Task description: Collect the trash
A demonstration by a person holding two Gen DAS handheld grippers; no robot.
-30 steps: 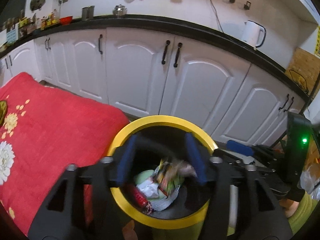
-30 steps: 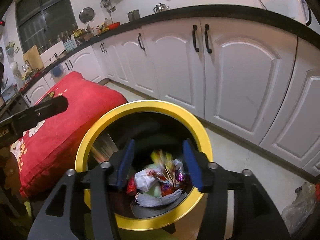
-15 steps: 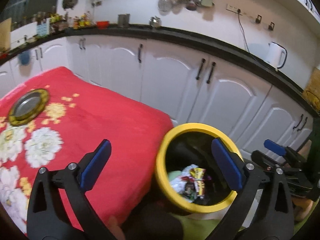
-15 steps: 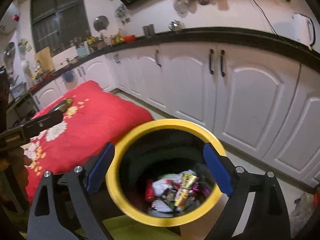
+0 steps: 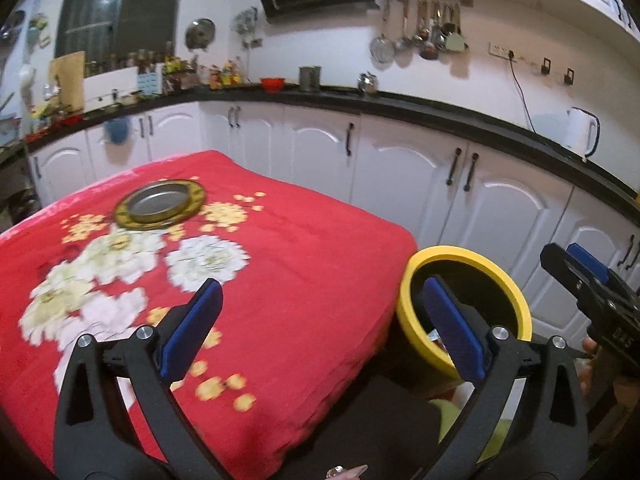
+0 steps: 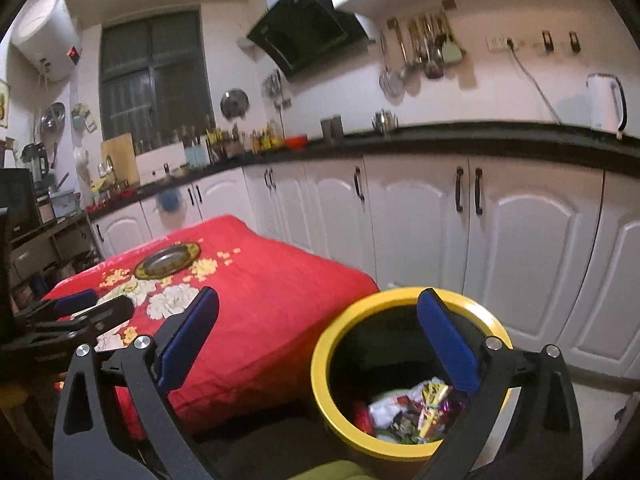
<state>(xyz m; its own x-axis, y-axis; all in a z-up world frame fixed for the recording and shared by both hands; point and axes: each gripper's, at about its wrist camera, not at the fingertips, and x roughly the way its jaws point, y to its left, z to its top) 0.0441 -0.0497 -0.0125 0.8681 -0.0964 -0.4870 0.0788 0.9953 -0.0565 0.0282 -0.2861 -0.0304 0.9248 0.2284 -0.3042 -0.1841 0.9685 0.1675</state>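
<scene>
While the yellow-rimmed bin (image 6: 404, 380) stands just beside the red flowered cloth (image 5: 280, 280) with wrappers (image 6: 416, 408) heaped inside, the left gripper (image 5: 320, 328) and right gripper (image 6: 324, 340) both hang empty, fingers spread wide apart.

A counter draped in a red cloth with white and yellow flower prints (image 5: 304, 280) fills the left and centre of the left wrist view, and the middle left of the right wrist view (image 6: 256, 300). On it, toward its far end, lies a round metal plate with a dark gold rim (image 5: 160, 203), flat on the cloth (image 6: 167, 260). Just beside the counter's right corner, on the floor, stands a round black bin with a yellow rim (image 5: 404, 312), holding crumpled wrappers (image 6: 412, 408).
</scene>
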